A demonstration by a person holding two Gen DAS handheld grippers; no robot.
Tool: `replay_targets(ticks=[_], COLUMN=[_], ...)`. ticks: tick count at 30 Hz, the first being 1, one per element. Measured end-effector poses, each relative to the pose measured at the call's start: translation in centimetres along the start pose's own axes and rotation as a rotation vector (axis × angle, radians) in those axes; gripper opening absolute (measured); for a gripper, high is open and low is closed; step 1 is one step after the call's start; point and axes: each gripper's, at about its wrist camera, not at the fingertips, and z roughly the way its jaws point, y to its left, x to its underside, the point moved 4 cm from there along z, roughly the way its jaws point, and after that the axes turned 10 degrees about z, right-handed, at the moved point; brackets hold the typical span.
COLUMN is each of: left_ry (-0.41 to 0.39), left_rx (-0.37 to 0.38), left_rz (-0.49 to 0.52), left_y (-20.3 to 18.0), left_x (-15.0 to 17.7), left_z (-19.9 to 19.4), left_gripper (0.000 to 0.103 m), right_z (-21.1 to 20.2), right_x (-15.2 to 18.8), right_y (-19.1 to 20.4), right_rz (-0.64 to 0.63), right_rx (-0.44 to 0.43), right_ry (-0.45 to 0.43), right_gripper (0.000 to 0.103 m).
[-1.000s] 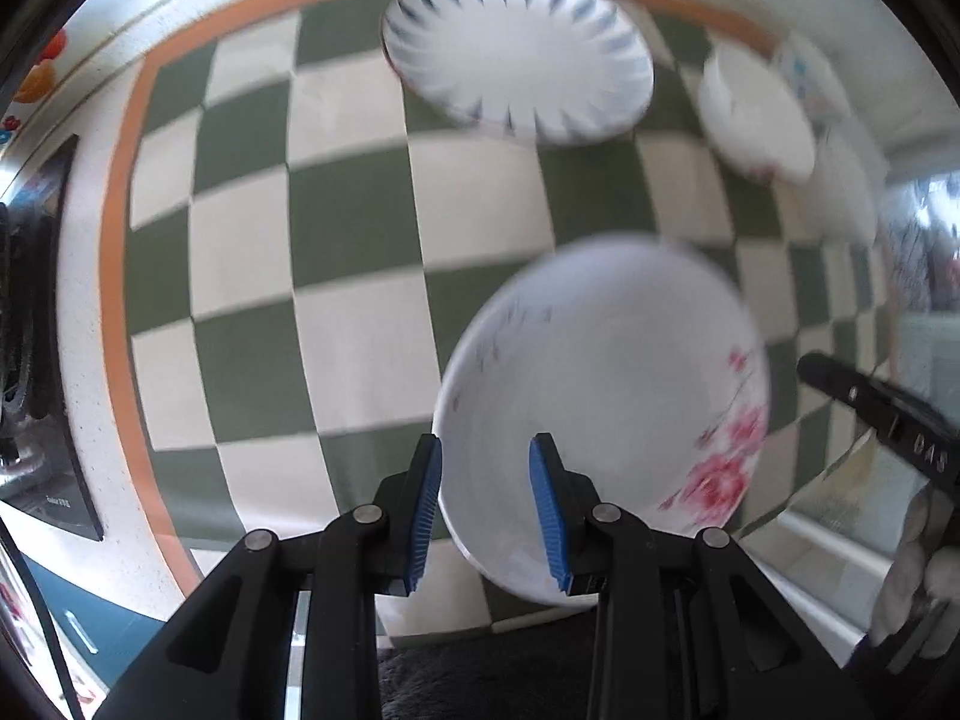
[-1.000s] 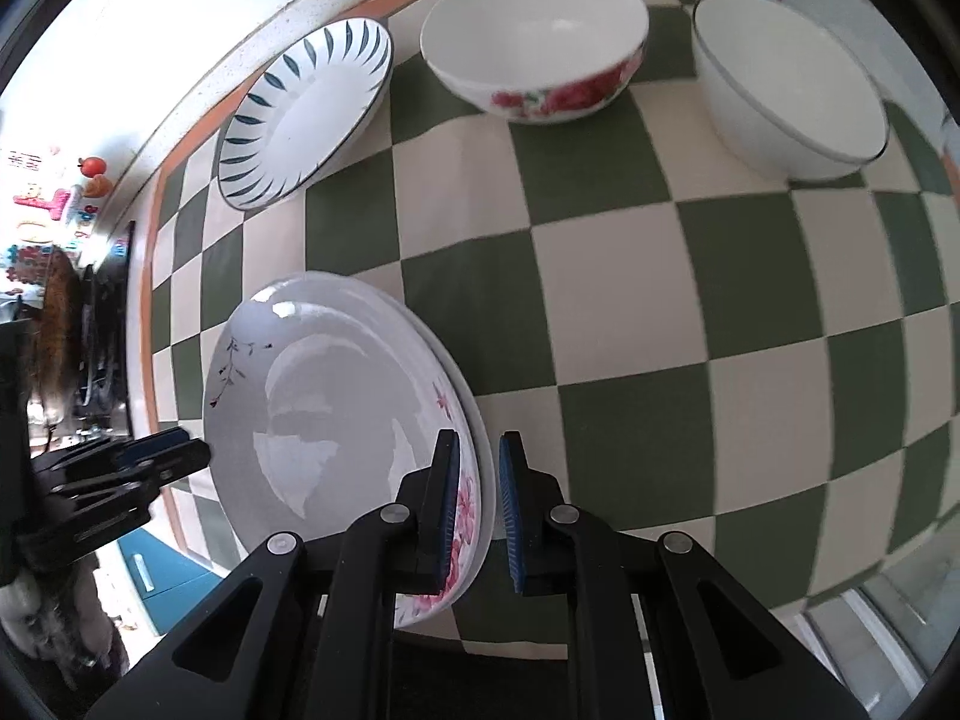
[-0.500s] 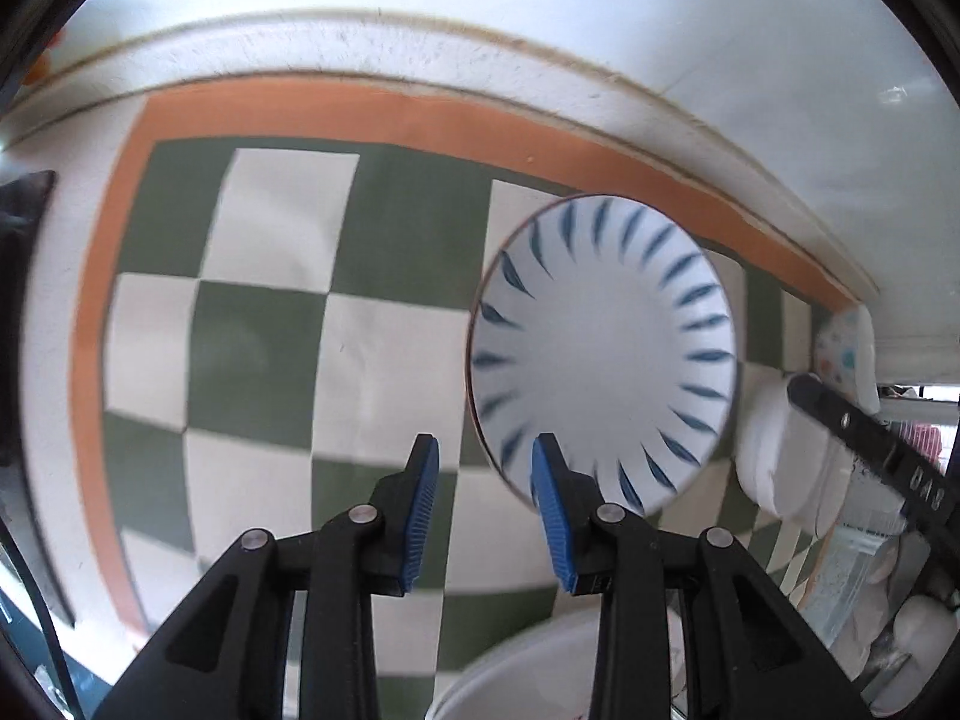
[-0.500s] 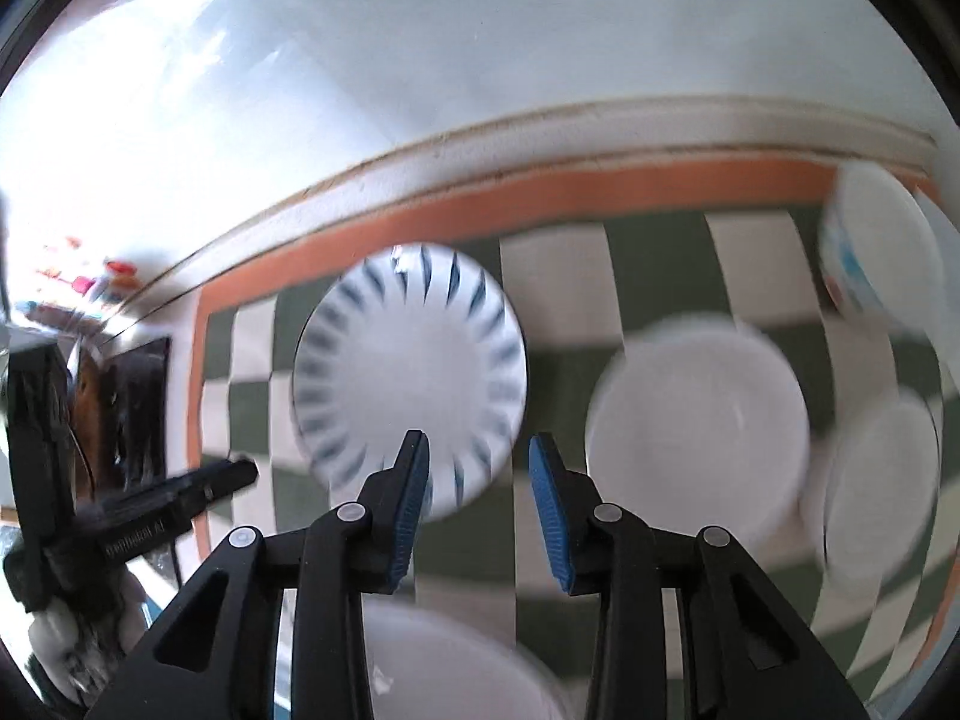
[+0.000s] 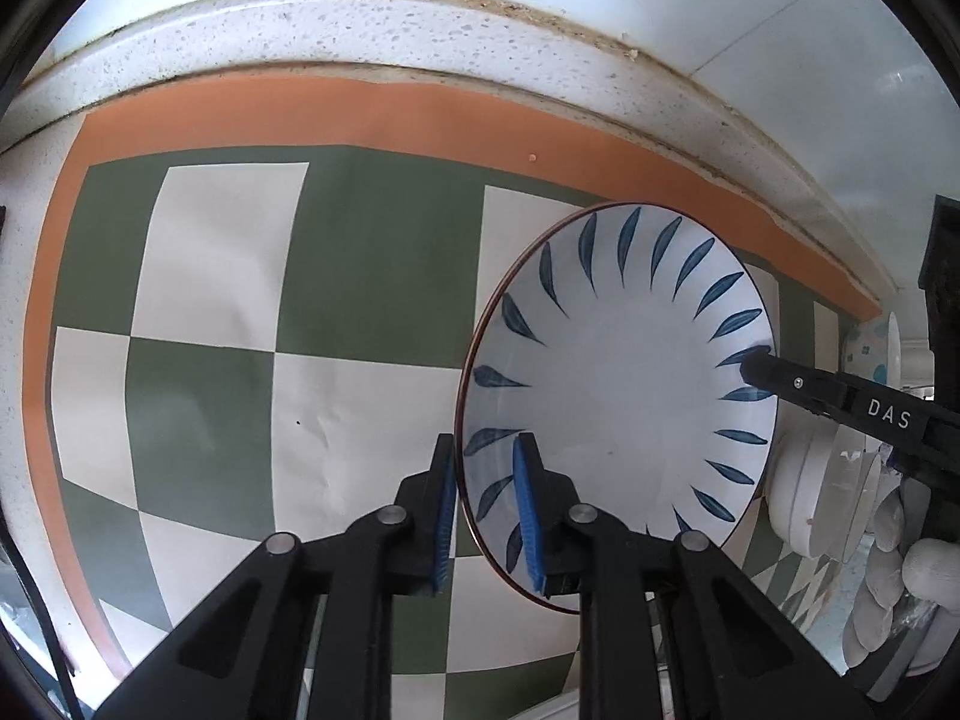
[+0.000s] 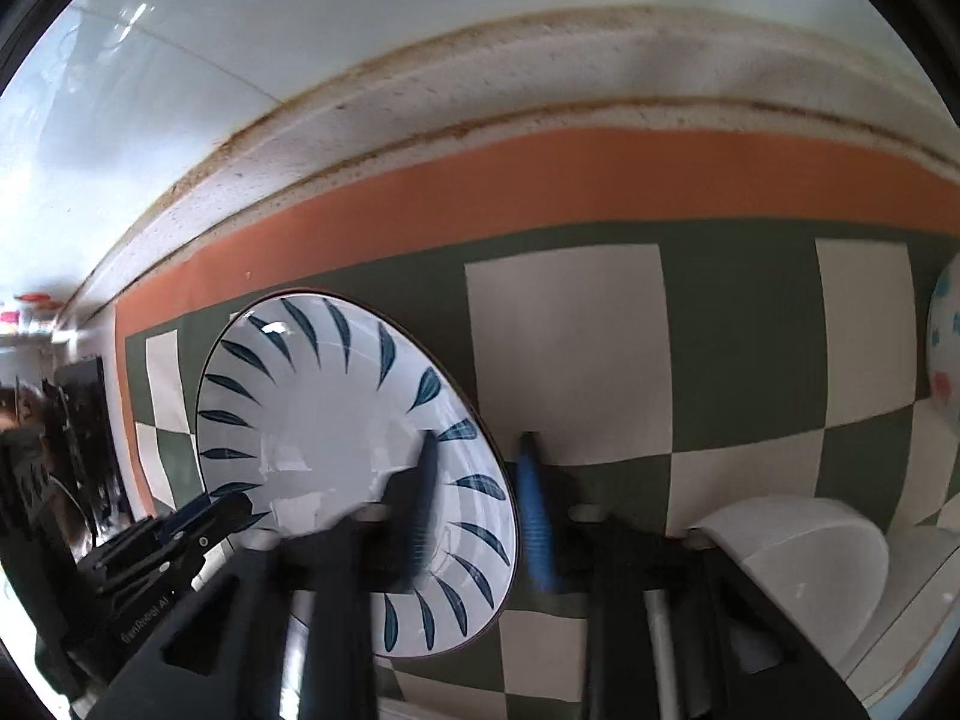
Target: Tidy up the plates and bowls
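While straddling opposite rims of plate [image 5: 618, 384]: left claw [image 5: 483, 516] and right claw [image 6: 480, 510] both parted, not clamped.

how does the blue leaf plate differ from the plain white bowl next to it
The blue leaf plate is wide and shallow with dark blue strokes around its rim; the plain white bowl is deeper and undecorated. Both claws, left claw and right claw, straddle the plate's rim; the bowl sits ungripped. Both are glossy white ceramic.

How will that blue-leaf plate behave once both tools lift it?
The plate looks glazed and rigid, so it should not flex but may slip. The left tool and right tool straddle opposite rims; uneven lifting may tilt it. Probably fragile.
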Motion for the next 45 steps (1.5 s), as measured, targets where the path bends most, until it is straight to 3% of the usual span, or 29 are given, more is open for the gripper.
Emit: replay_targets(ticks=[10, 20, 35, 45], left_ry=[0.003, -0.056, -0.165, -0.143], left_rx=[-0.008, -0.032, -0.018, 0.015], left_rz=[-0.011, 0.052, 0.097, 0.093], left_y=[-0.5, -2.1, -4.8, -6.2], left_x=[-0.3, 1.9, 7.8, 14.1], left_z=[-0.5, -5.0, -11.3, -11.2], left_gripper=[0.016, 0.016, 0.016, 0.016], right_z=[-0.8, -3.8, -10.5, -11.7], right_x=[1.2, 4.3, 14.5, 22.0], right_y=[-0.3, -0.7, -2.3, -4.8], right_rz=[-0.020, -0.006, -0.060, -0.053], right_rx=[-0.007, -0.093, -0.132, -0.157], right_ry=[-0.015, -0.028, -0.089, -0.095], right_gripper=[0.013, 0.012, 0.012, 0.012])
